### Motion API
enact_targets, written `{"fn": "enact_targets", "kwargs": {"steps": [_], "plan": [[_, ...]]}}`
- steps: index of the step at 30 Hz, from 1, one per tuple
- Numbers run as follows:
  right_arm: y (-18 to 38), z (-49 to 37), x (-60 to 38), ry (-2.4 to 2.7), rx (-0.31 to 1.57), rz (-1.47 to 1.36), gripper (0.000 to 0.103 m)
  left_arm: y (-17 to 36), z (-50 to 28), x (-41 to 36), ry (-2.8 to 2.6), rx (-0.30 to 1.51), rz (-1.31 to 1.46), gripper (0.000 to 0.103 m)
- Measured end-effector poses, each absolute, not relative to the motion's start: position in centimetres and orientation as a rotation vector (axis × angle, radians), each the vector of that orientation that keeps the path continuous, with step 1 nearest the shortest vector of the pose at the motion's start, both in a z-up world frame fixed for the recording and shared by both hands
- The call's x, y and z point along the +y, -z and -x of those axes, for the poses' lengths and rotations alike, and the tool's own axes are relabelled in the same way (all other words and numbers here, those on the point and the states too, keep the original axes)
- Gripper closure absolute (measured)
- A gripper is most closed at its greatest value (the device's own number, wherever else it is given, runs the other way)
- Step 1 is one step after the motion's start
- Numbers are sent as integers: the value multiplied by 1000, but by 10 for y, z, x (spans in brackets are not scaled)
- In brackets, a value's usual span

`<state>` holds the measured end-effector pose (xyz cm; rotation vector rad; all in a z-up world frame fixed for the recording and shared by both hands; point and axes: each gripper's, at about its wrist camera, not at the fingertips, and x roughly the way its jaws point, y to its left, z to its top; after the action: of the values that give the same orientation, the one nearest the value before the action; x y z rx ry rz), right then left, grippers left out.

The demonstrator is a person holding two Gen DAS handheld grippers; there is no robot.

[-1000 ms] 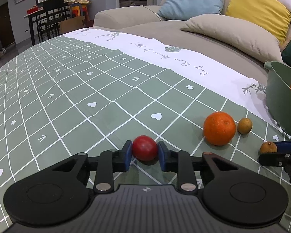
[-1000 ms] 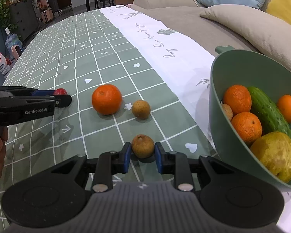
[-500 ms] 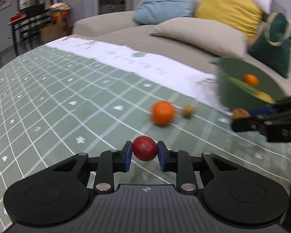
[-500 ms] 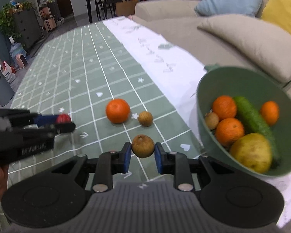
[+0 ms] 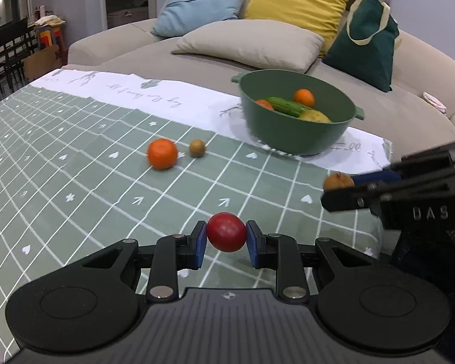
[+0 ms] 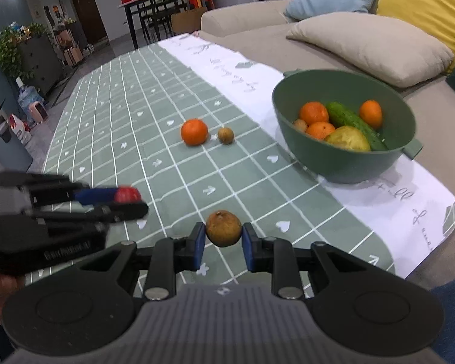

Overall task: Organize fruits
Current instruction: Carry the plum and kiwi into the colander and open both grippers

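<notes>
left tool (image 5: pixel 226 244) clamps red fruit (image 5: pixel 226 231), right tool (image 6: pixel 222 245) clamps brown fruit (image 6: pixel 223 228), both above worktop (image 5: pixel 75 176) | right view alone shows small brown fruit (image 6: pixel 300 125) inside green bowl (image 6: pixel 342 166); left view's bowl wall hides it | orange (image 5: pixel 162 154), brown fruit beside it (image 5: pixel 197 148) on worktop | left tool blurred in right view

Dim soft indoor light, faint shadows, fisheye bending at edges, slight motion blur

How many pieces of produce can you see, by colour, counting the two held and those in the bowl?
Orange fruit: 4
Brown fruit: 3
Red fruit: 1
Green cucumber: 1
Yellow fruit: 1
Total: 10
</notes>
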<state>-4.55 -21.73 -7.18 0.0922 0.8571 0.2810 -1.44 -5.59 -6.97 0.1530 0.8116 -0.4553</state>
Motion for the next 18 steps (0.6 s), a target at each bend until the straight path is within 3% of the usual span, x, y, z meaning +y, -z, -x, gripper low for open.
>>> {"fn": "enact_targets", "kwargs": {"steps": [18], "plan": [[46, -22, -304, -108, 728, -128, 81, 35, -78, -168, 595, 704, -412, 72]]}}
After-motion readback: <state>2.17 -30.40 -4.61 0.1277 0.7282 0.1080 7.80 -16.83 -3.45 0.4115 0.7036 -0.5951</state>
